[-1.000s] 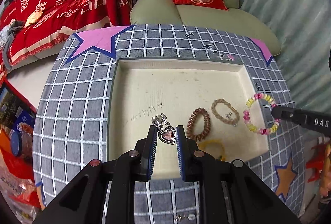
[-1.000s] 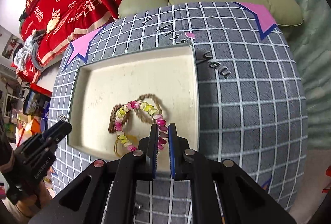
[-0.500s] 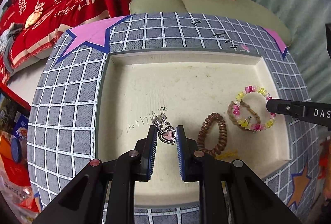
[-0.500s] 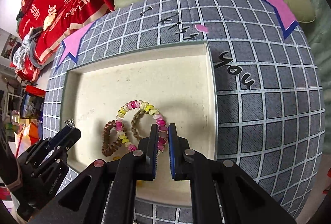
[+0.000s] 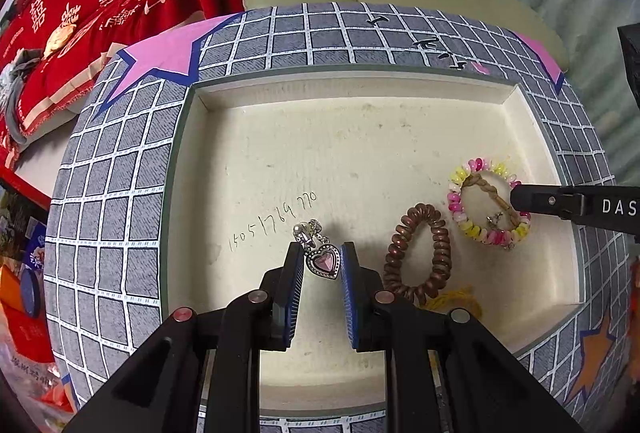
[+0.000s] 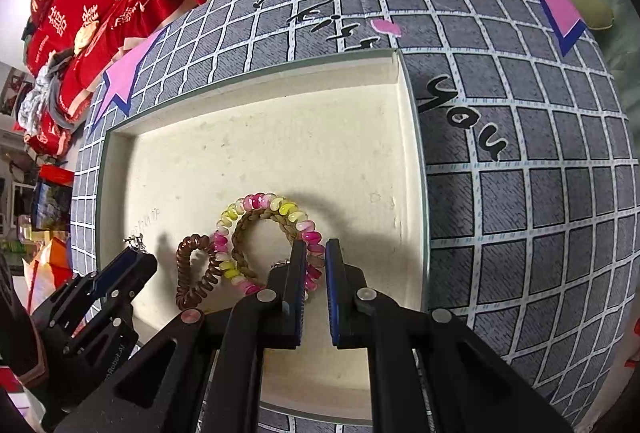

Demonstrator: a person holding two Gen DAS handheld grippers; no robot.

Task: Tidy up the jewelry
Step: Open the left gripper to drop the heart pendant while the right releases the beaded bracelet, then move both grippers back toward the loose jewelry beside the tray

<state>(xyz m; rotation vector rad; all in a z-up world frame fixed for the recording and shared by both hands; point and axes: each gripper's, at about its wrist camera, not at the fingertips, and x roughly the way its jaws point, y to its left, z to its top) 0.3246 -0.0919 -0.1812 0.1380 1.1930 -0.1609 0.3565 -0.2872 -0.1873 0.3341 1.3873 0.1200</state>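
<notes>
Left claw (image 5: 321, 265): matte black angular frame, two flat black fingers (image 5: 294, 273) faced with ribbed blue pads. Round silver-pink screw heads at linkage pivots, four across. Triangular cut-outs in lower frame arms. Right claw (image 6: 316, 265): same build, black fingers, blue ribbed pads, four round screws. White lettering "DAS" on side of right claw; small grey print on side of left claw, only partly legible.

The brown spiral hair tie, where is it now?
In the left wrist view, the brown spiral hair tie lies in the cream tray, right of the heart pendant and left of the pink-and-yellow bead bracelet.
</notes>
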